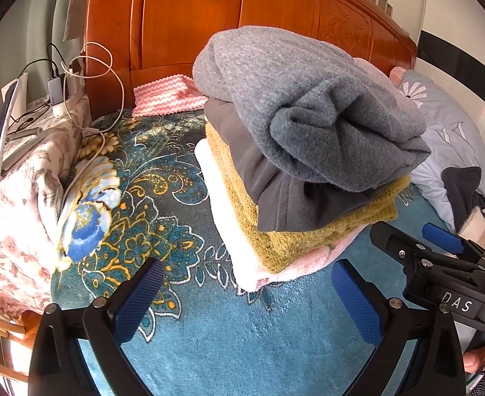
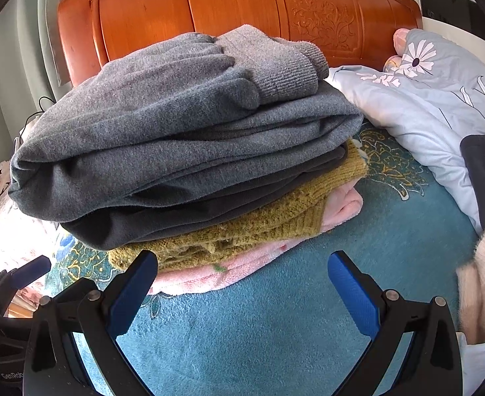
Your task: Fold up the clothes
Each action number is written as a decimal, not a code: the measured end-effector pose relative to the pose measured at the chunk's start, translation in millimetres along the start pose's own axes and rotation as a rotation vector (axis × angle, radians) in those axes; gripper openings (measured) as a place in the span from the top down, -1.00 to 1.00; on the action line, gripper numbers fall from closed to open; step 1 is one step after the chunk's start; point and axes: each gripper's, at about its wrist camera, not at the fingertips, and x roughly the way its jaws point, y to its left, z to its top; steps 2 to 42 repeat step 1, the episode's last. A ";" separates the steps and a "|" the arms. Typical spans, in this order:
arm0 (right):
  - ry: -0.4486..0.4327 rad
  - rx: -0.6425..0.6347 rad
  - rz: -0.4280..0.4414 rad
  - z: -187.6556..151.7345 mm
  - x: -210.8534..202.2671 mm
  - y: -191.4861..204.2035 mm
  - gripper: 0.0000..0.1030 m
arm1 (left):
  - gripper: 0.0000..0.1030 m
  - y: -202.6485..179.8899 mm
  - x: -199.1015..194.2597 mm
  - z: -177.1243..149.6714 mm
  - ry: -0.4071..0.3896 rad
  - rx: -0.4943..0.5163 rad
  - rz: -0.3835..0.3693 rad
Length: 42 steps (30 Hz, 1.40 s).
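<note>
left gripper (image 1: 247,292) jaws apart, empty | right gripper (image 2: 242,283) jaws apart, empty | both near stack (image 2: 189,151) on blanket (image 2: 275,330) | grey sweater (image 1: 308,99) topmost, likely placed, so nothing is held

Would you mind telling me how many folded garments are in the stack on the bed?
5 visible: grey sweater on top, dark grey garment beneath, mustard knit third, pink fleece under that, white piece lowest. More may be hidden inside.

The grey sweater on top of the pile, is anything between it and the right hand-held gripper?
Nothing visible blocks it. The right hand-held gripper is open and empty over bare teal blanket, facing the pile. The grey sweater lies uncovered on top, above the mustard knit and pink layer.
</note>
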 end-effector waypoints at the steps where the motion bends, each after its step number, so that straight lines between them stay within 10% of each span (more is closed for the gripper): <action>1: 0.001 0.001 0.000 -0.2 0.3 -0.2 -1.00 | -1.00 0.1 0.1 -0.1 0.001 -0.001 0.000; 42: 0.001 0.001 0.000 -0.2 0.3 -0.2 -1.00 | -1.00 0.1 0.1 -0.1 0.001 -0.001 0.000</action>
